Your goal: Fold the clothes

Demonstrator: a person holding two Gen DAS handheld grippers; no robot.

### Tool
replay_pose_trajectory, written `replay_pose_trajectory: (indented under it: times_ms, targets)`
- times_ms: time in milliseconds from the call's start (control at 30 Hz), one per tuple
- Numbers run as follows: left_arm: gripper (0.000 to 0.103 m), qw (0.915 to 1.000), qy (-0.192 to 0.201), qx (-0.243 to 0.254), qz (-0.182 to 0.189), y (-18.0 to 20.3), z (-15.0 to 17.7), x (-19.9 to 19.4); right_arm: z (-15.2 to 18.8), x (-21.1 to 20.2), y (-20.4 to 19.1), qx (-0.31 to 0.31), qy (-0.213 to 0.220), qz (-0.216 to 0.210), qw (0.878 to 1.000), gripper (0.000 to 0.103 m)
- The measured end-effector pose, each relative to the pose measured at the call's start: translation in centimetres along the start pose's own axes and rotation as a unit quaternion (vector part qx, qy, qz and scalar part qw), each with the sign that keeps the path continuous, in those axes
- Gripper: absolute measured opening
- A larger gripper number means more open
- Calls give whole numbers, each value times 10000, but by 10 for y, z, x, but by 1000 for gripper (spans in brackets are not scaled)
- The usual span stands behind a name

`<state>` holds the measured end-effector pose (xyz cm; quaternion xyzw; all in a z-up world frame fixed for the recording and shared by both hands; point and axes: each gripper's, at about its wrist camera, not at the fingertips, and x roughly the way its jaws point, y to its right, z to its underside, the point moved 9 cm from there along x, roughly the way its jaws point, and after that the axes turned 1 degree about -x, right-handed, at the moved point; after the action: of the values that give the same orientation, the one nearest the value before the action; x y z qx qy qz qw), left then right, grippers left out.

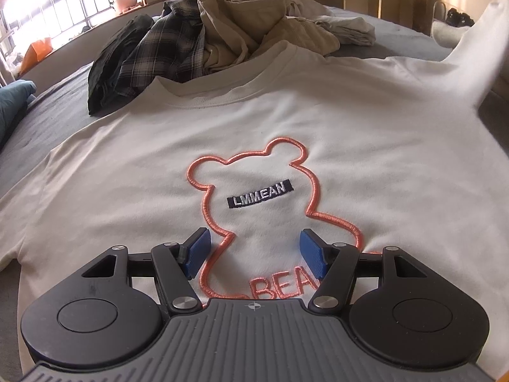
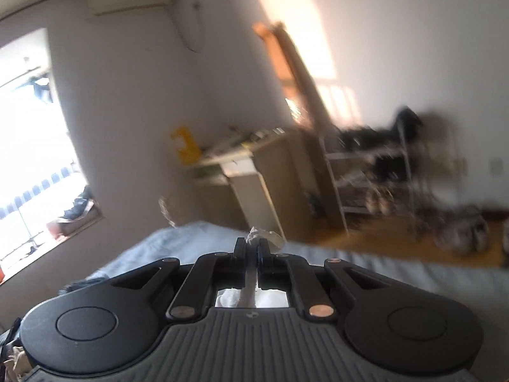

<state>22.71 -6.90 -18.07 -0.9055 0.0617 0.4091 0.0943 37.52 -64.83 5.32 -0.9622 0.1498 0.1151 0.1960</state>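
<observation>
A white T-shirt (image 1: 334, 121) with a pink bear outline lies face up on the grey bed (image 1: 47, 117). My left gripper (image 1: 254, 251) hovers open over the bear's lower half, its blue pads (image 1: 198, 251) apart with nothing between them. At the right edge of the left wrist view the shirt's right sleeve (image 1: 477, 41) is pulled up off the bed. In the blurred right wrist view, my right gripper (image 2: 253, 245) is shut on a bunch of white sleeve fabric (image 2: 254, 234) that sticks out past its fingertips; it is raised and points across the room.
A heap of clothes lies beyond the collar: a dark plaid shirt (image 1: 159, 51), beige garments (image 1: 254, 22) and white pieces (image 1: 343, 28). A wooden desk (image 2: 251, 172) and a shoe rack (image 2: 366, 175) stand past the bed. A window (image 2: 28, 146) is at left.
</observation>
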Motion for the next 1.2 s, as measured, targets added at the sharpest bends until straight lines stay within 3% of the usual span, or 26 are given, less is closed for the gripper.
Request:
replay_pose_trajectory:
  times_ms: [133, 233, 300, 367, 400, 500, 533, 600, 667, 733, 767, 867, 933, 967, 1100, 1200]
  targets:
    - [63, 10000, -12, -2, -12, 0, 0, 0, 25, 8, 42, 60, -208, 487, 9986, 6]
    - [63, 10000, -22, 36, 4, 0, 0, 0, 70, 20, 97, 465, -822, 1017, 9903, 6]
    - [63, 10000, -18, 85, 4, 1, 0, 0, 92, 23, 124, 695, -1116, 1355, 9820, 13]
    - [63, 9999, -14, 114, -5, 2, 0, 0, 90, 13, 133, 802, -862, 1622, 9797, 38]
    - [63, 9999, -11, 128, -10, 2, -1, 0, 87, 7, 136, 844, -680, 1746, 9786, 38]
    - [63, 9999, -12, 156, -23, 3, -1, 1, 62, -12, 109, 712, 95, 1478, 9864, 38]
    - [63, 9999, -13, 157, -27, 3, -1, 1, 57, -12, 87, 492, 162, 1222, 9911, 38]
    - [63, 9999, -20, 151, -28, 3, -1, 1, 54, -6, 33, -134, 73, 555, 9983, 38]
    - [63, 9999, -14, 158, -26, 4, -1, 1, 74, 12, -35, -906, -606, -400, 9932, 39]
    - [63, 9999, -6, 133, -18, 3, -1, 1, 115, 30, -99, -1767, -1465, -1327, 9642, 40]
    - [63, 9999, -2, 120, -13, 2, 0, 1, 136, 38, -125, -2226, -1740, -1570, 9463, 43]
    - [63, 10000, 6, 79, 19, 1, 0, 1, 201, 63, -173, -3516, -2460, -1826, 8846, 46]
    - [63, 10000, 0, 50, 50, 0, 0, 1, 239, 77, -189, -4146, -2970, -1897, 8390, 46]
    - [64, 10000, 2, 38, 64, 0, 0, 2, 251, 82, -195, -4376, -3097, -1899, 8225, 46]
    - [66, 9999, 4, -31, 137, -3, 0, 4, 281, 92, -198, -5069, -3233, -1852, 7773, 46]
    - [67, 9998, -19, -87, 183, -3, 1, 5, 288, 115, -176, -5571, -2932, -1079, 7694, 46]
